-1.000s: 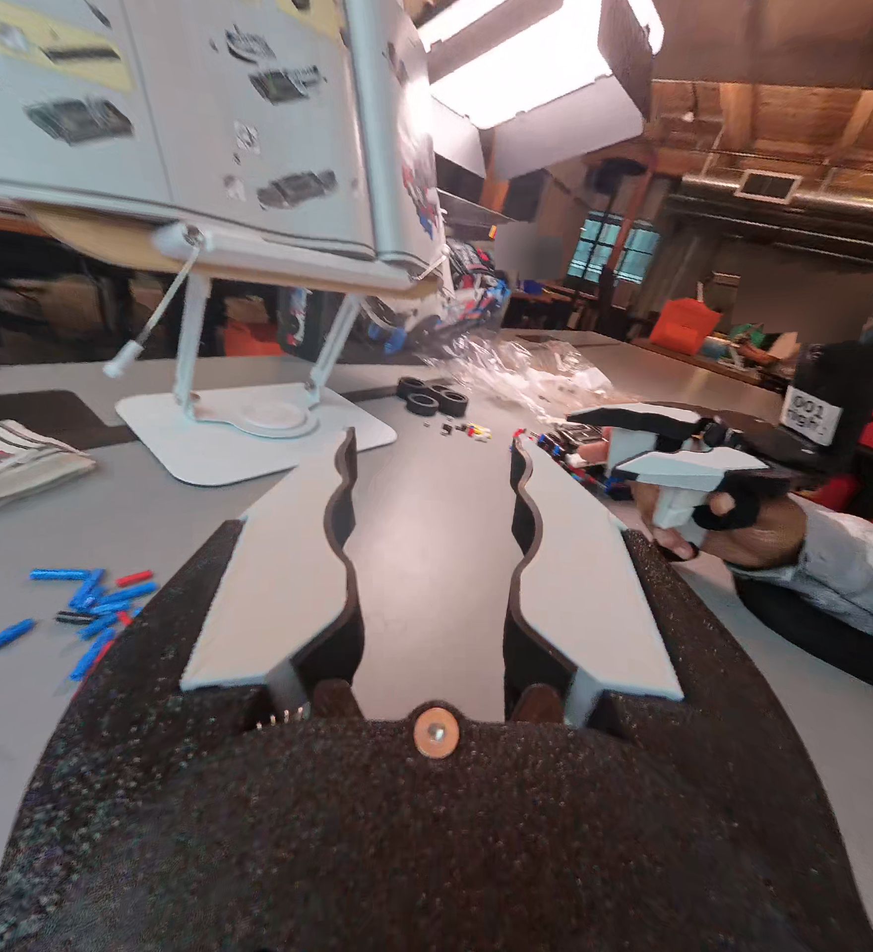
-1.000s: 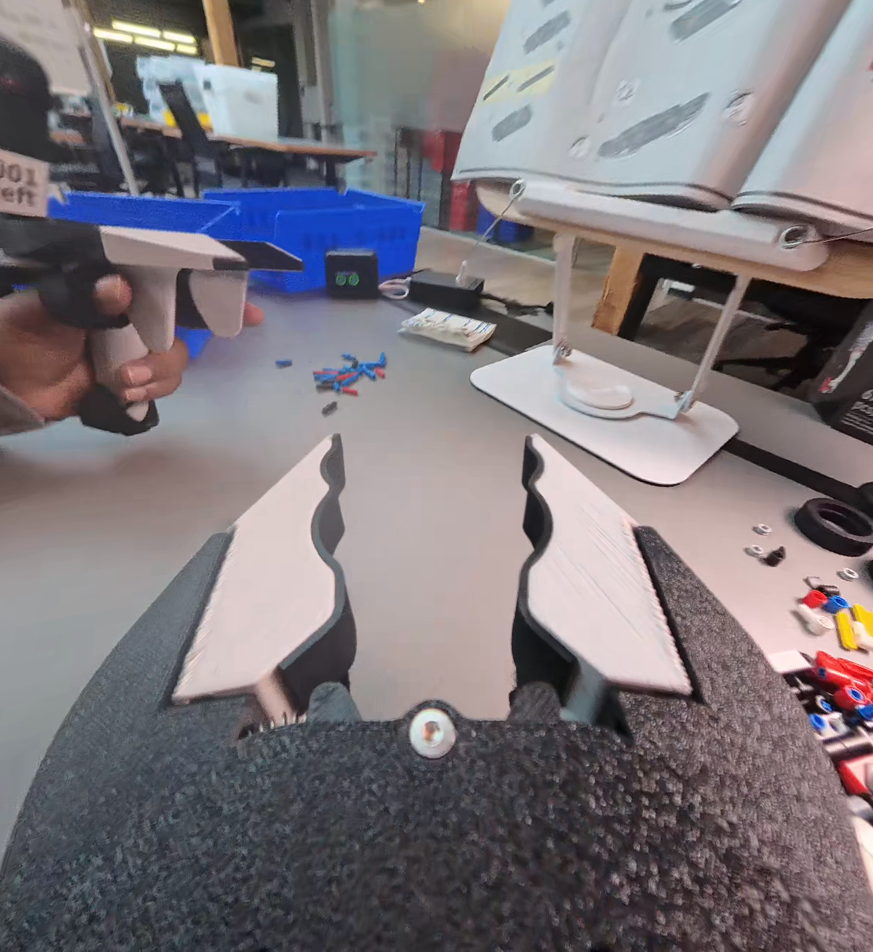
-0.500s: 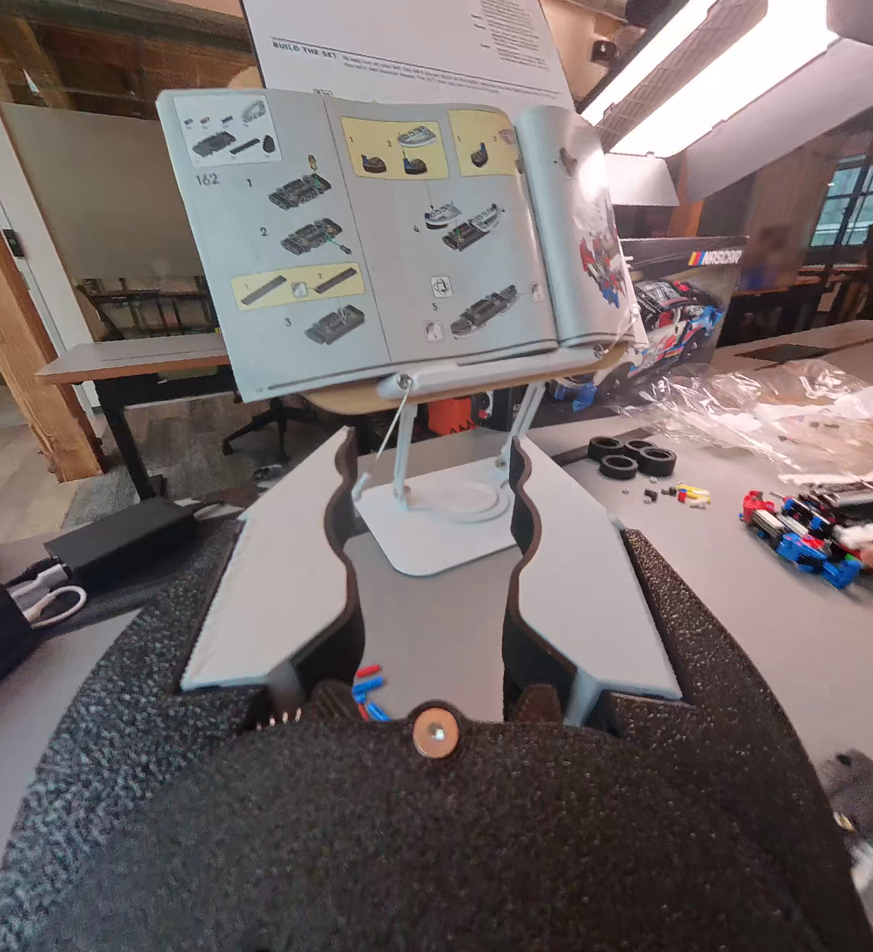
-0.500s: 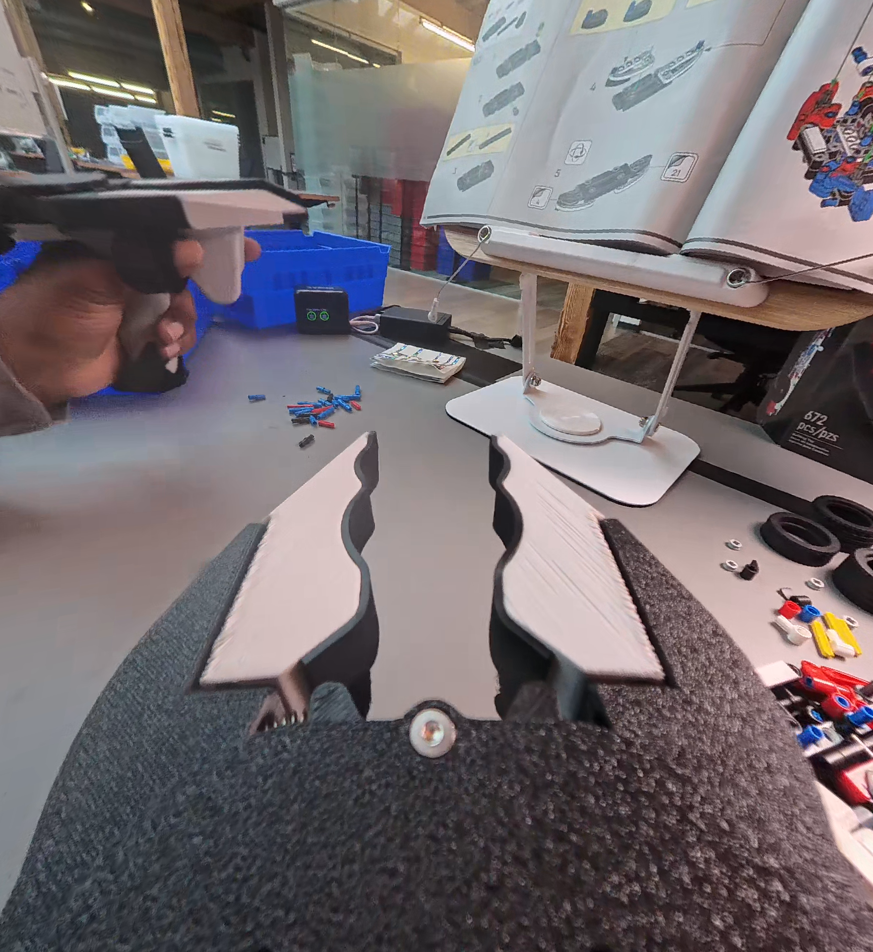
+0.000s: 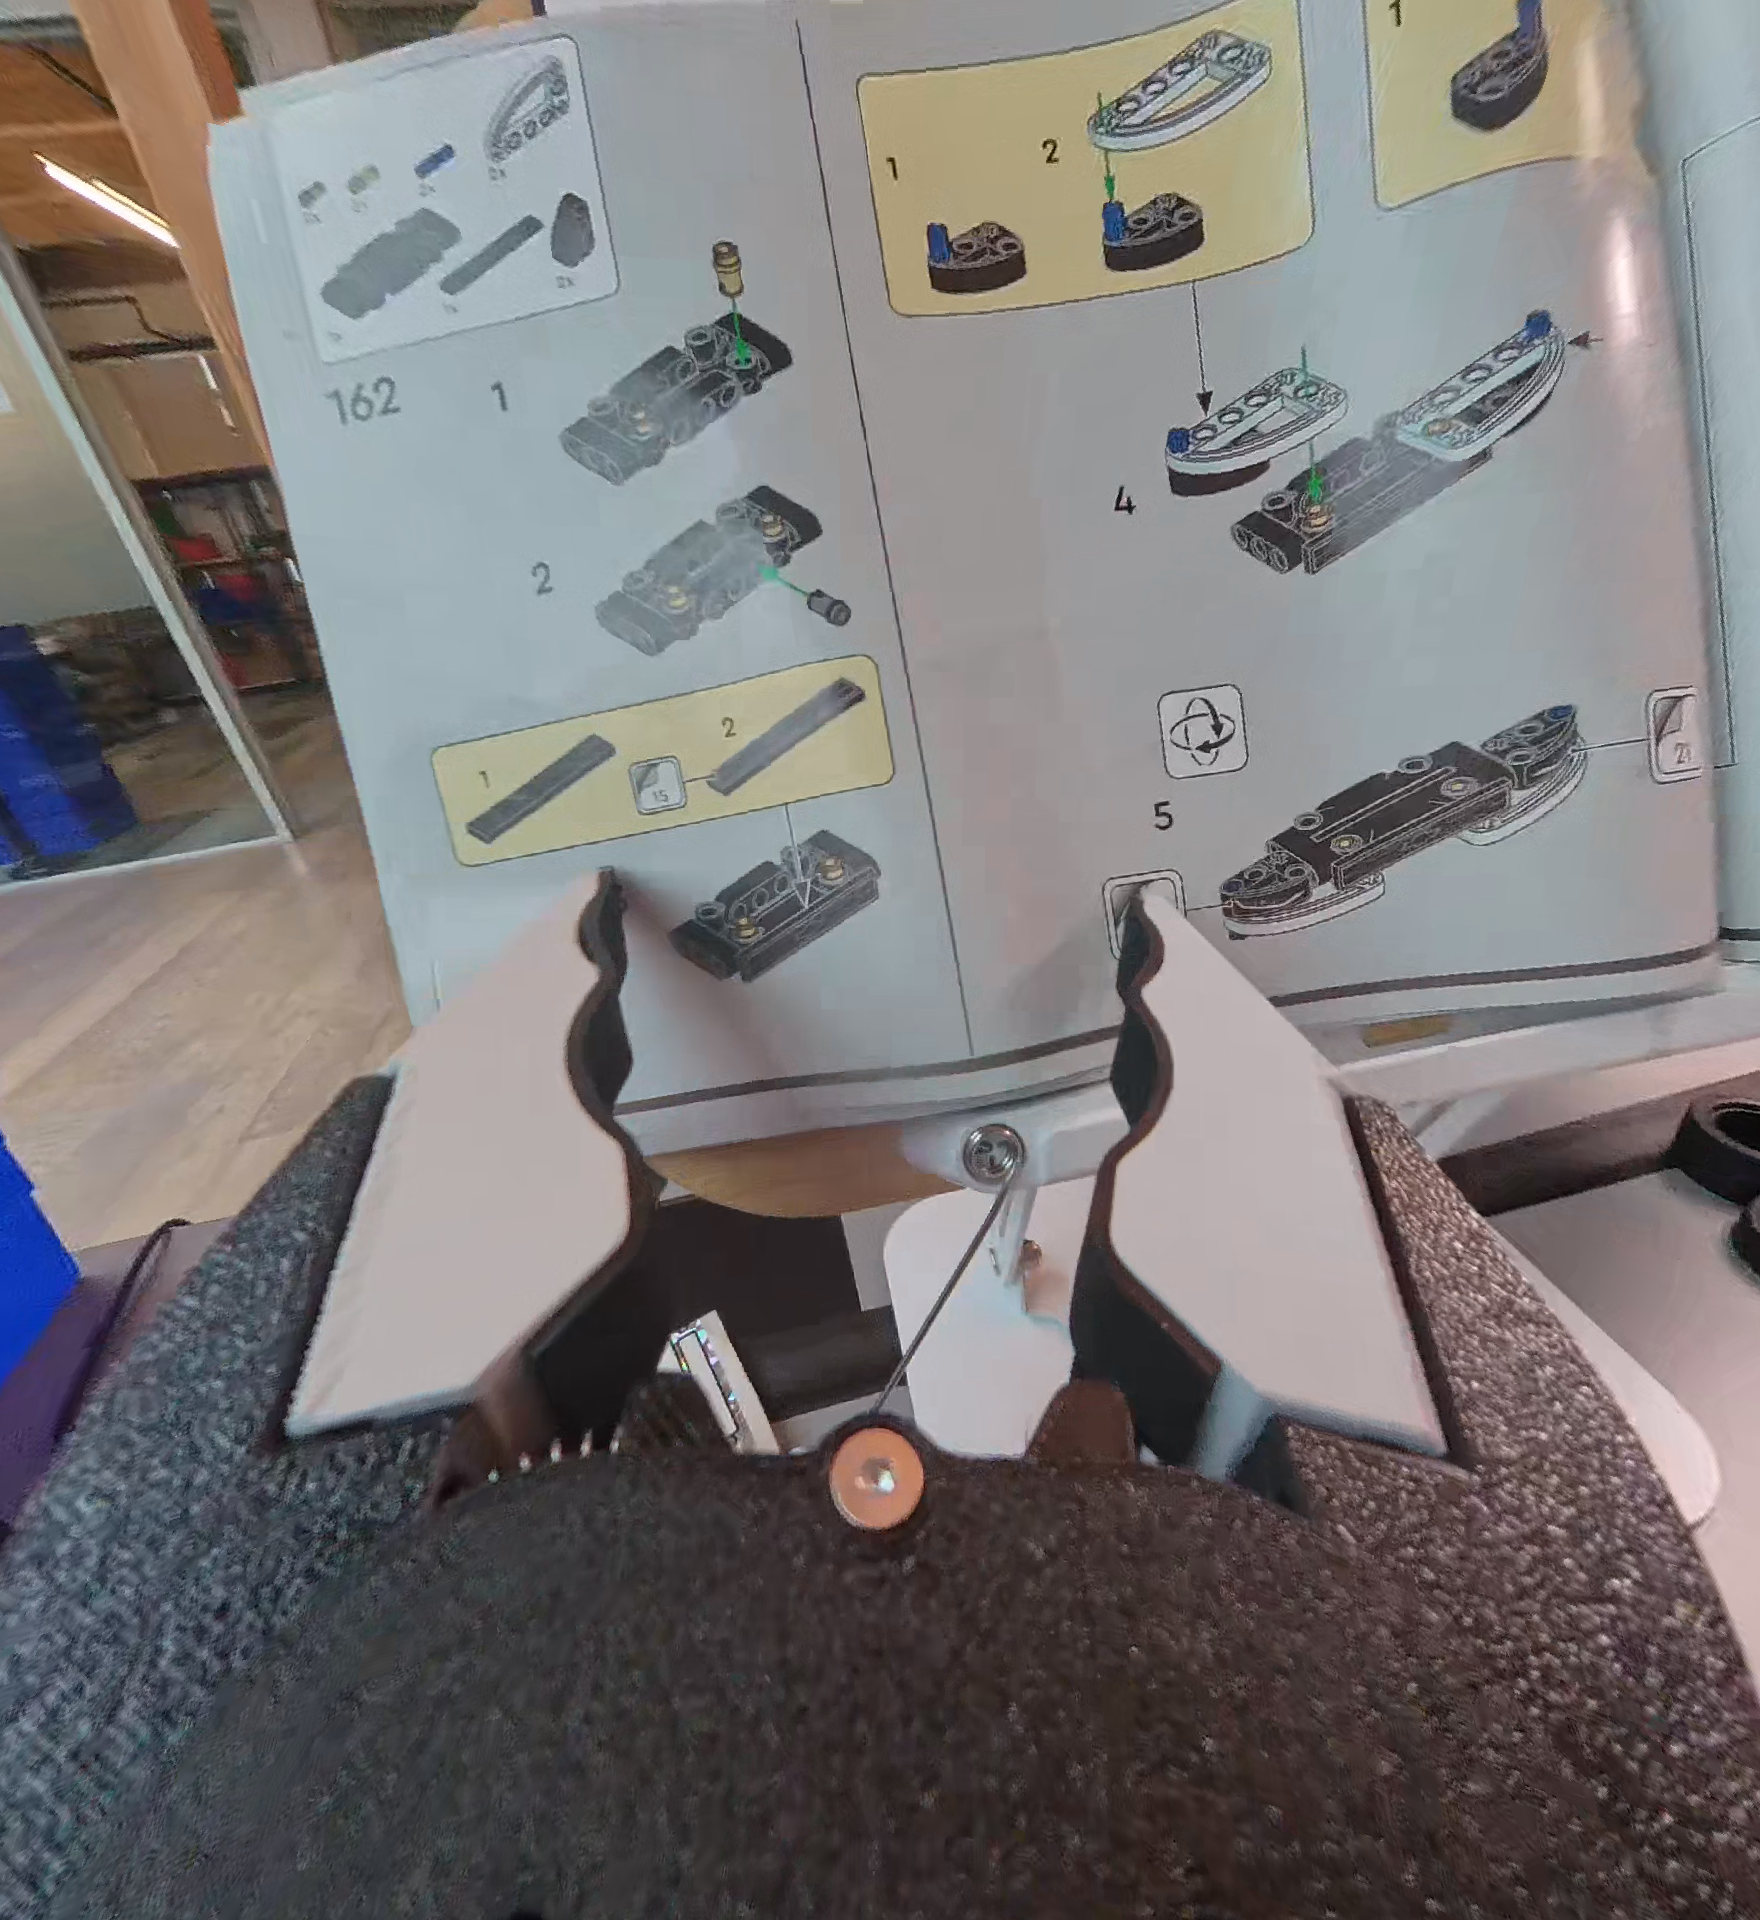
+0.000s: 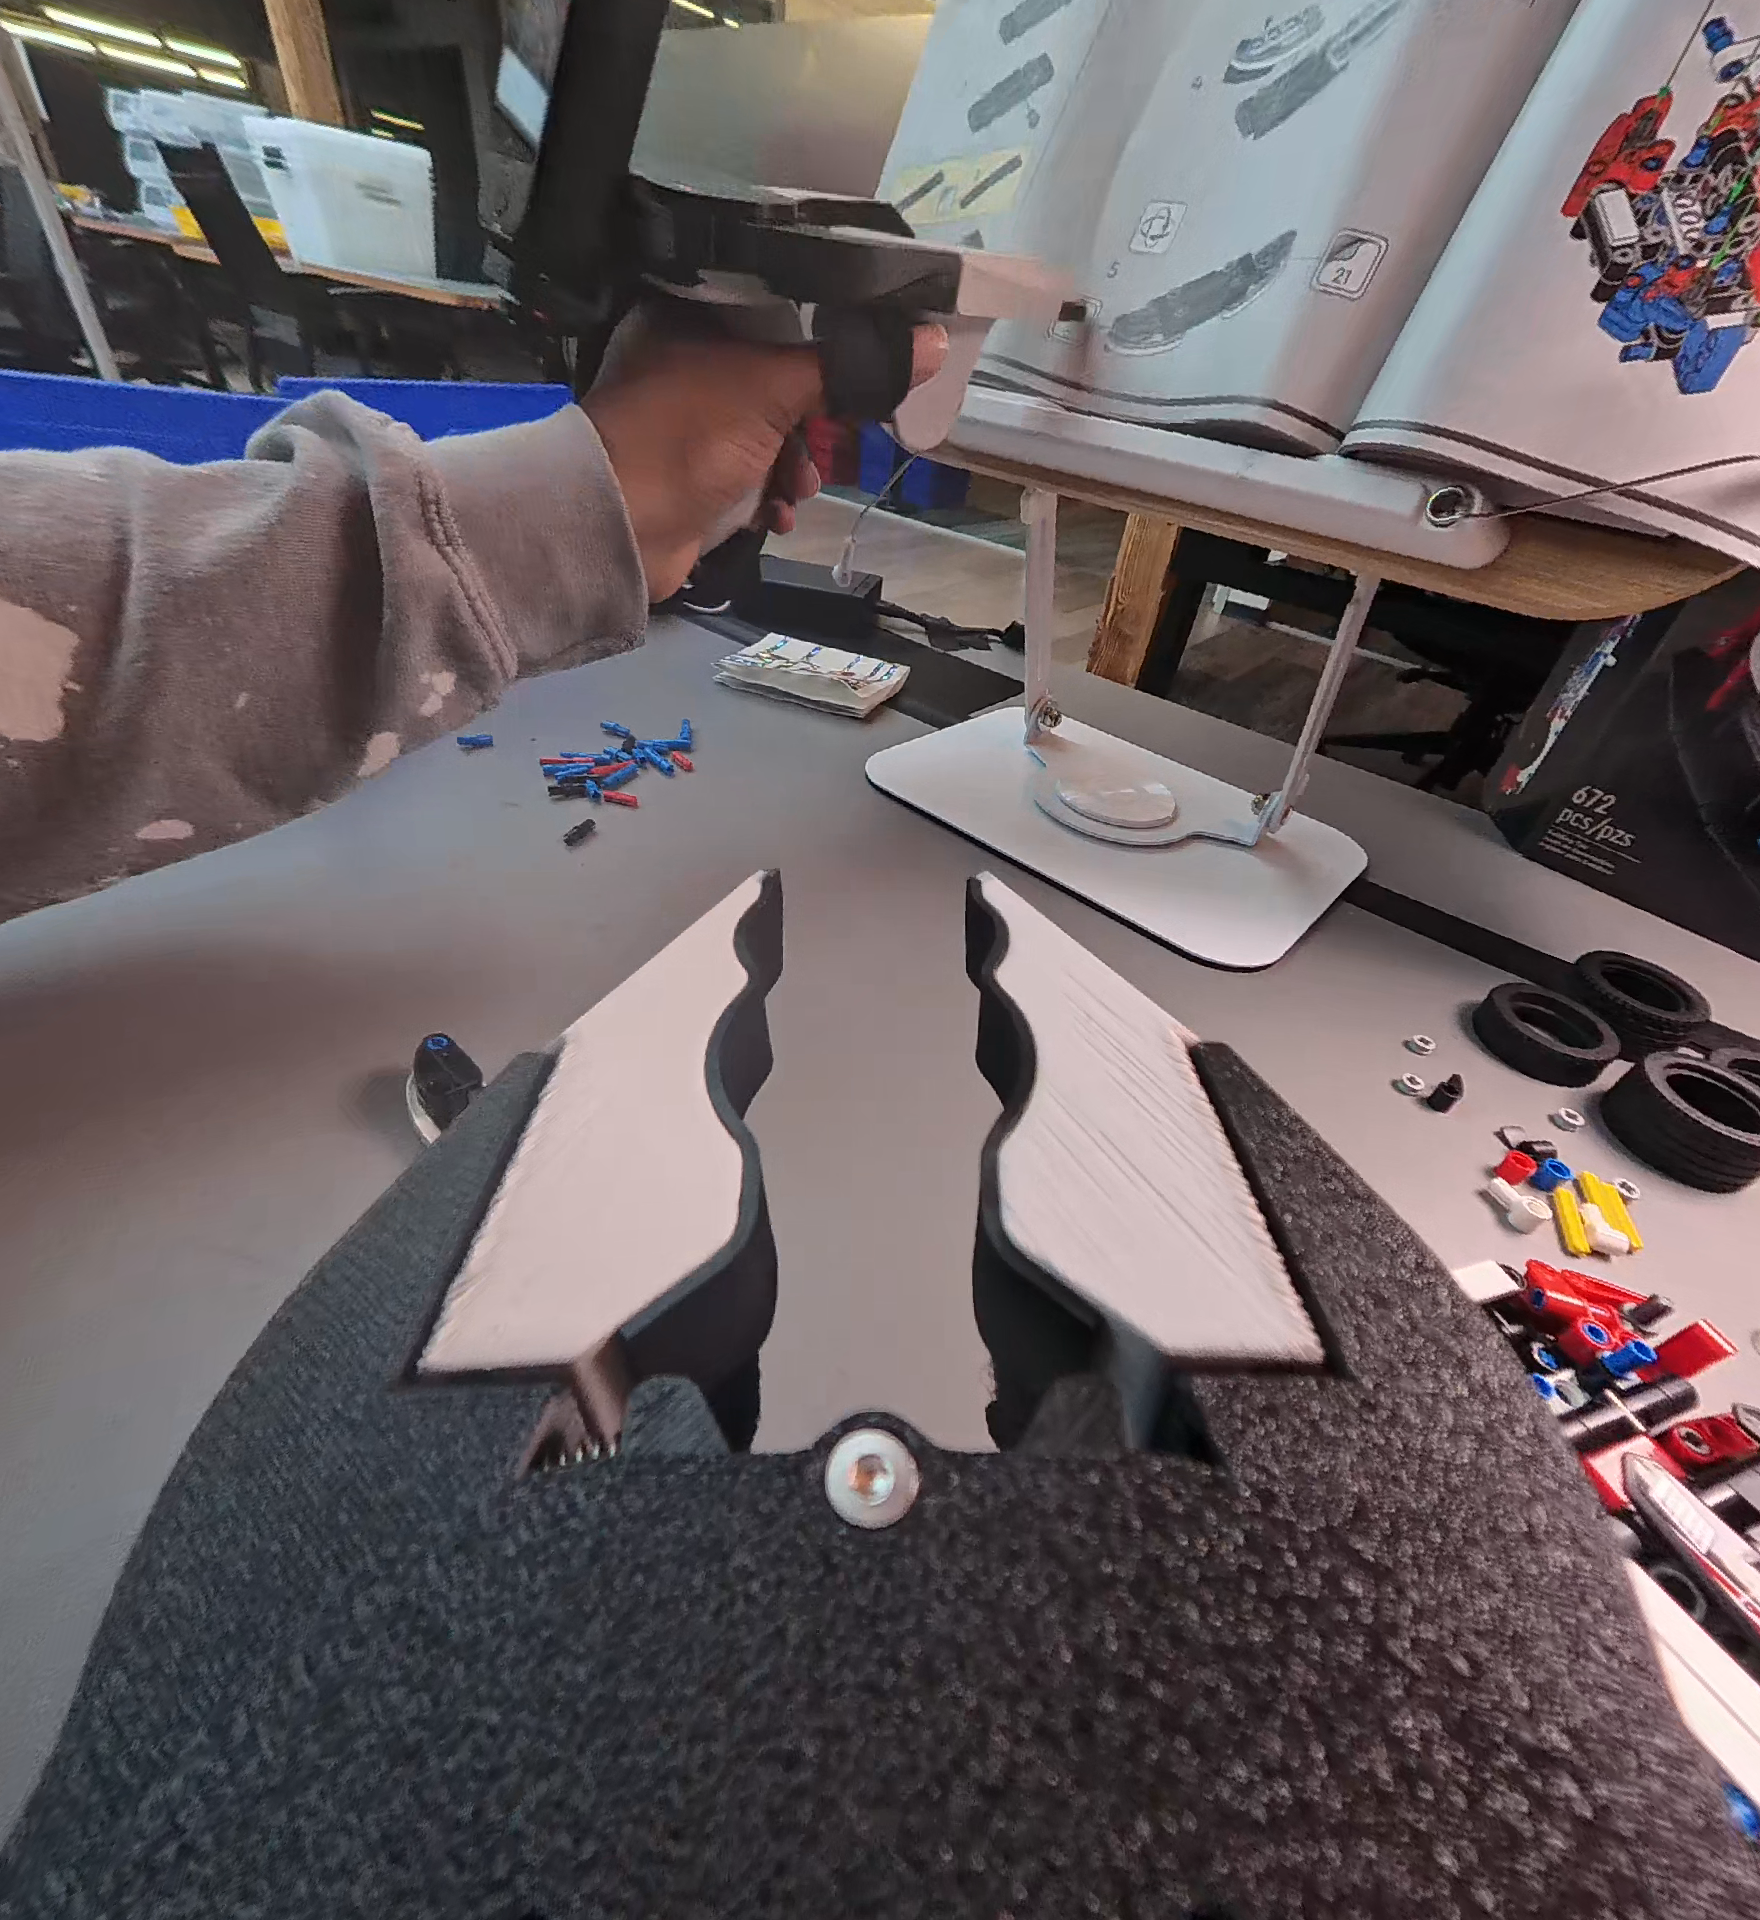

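My left gripper (image 5: 868, 899) is open wide and empty, raised close in front of the lower edge of an open instruction booklet (image 5: 959, 520) on a white stand (image 5: 1001, 1143). In the right wrist view the left gripper (image 6: 1047, 301), held by a hand in a grey sleeve, reaches the booklet (image 6: 1271, 208) at its bottom left. My right gripper (image 6: 873, 894) is open with a narrow gap and empty, low over the grey table (image 6: 232, 1039). A small black and blue piece (image 6: 445, 1070) lies just left of it.
The stand's base plate (image 6: 1115, 831) sits ahead. Blue and red pins (image 6: 616, 764) and a folded sheet (image 6: 814, 675) lie at the left. Black tyres (image 6: 1686, 1091), small loose parts (image 6: 1562, 1195), a partly built model (image 6: 1634, 1382) and a box (image 6: 1686, 748) are at the right. The left gripper's tips are roughly 30 cm from the right gripper's.
My left gripper has risen from the table up to the booklet and its jaws have opened wider. My right gripper's jaws have narrowed and it has stayed low over the table.
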`<act>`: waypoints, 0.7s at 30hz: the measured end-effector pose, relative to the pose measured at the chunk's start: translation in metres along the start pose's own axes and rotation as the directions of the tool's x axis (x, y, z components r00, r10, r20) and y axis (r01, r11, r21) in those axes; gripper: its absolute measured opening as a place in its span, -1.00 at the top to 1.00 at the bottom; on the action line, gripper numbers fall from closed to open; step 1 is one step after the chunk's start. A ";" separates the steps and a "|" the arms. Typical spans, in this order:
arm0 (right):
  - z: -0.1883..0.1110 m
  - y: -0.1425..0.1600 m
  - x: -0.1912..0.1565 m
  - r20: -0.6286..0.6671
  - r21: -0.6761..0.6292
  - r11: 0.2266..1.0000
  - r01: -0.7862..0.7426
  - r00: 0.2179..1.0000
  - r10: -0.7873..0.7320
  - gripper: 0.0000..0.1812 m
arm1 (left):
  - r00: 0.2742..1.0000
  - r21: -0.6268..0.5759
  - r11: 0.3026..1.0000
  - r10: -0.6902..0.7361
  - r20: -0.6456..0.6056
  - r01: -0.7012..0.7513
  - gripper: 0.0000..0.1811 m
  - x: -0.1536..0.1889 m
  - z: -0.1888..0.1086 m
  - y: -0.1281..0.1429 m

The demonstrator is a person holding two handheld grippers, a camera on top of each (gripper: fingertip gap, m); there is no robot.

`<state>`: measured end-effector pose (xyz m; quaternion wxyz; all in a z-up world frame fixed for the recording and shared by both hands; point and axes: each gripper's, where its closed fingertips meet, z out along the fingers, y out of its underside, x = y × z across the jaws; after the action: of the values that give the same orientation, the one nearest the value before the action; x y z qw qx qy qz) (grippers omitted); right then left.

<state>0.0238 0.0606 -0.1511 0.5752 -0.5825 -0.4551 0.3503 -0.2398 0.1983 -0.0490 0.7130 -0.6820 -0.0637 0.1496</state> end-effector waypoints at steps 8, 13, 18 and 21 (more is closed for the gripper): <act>0.003 0.003 -0.001 0.014 -0.019 1.000 -0.003 1.000 0.003 0.65 | 0.990 0.134 0.991 0.012 -0.139 0.007 0.83 0.058 -0.021 -0.030; 0.003 0.003 0.000 0.014 -0.021 1.000 -0.009 1.000 0.009 0.66 | 0.949 0.270 0.960 0.149 -0.278 -0.071 0.80 0.142 -0.044 -0.068; 0.001 0.003 0.004 0.001 -0.018 1.000 -0.018 1.000 0.018 0.67 | 0.874 0.306 0.933 0.301 -0.382 -0.188 0.80 0.218 -0.047 -0.068; 0.000 0.003 0.007 -0.006 -0.019 0.999 -0.025 1.000 0.025 0.67 | 0.843 0.294 0.931 0.331 -0.424 -0.217 0.82 0.249 -0.041 -0.061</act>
<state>0.0268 0.0670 -0.1529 0.5666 -0.5947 -0.4492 0.3515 0.0157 0.2327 -0.0193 0.7535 -0.6109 0.2262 0.0889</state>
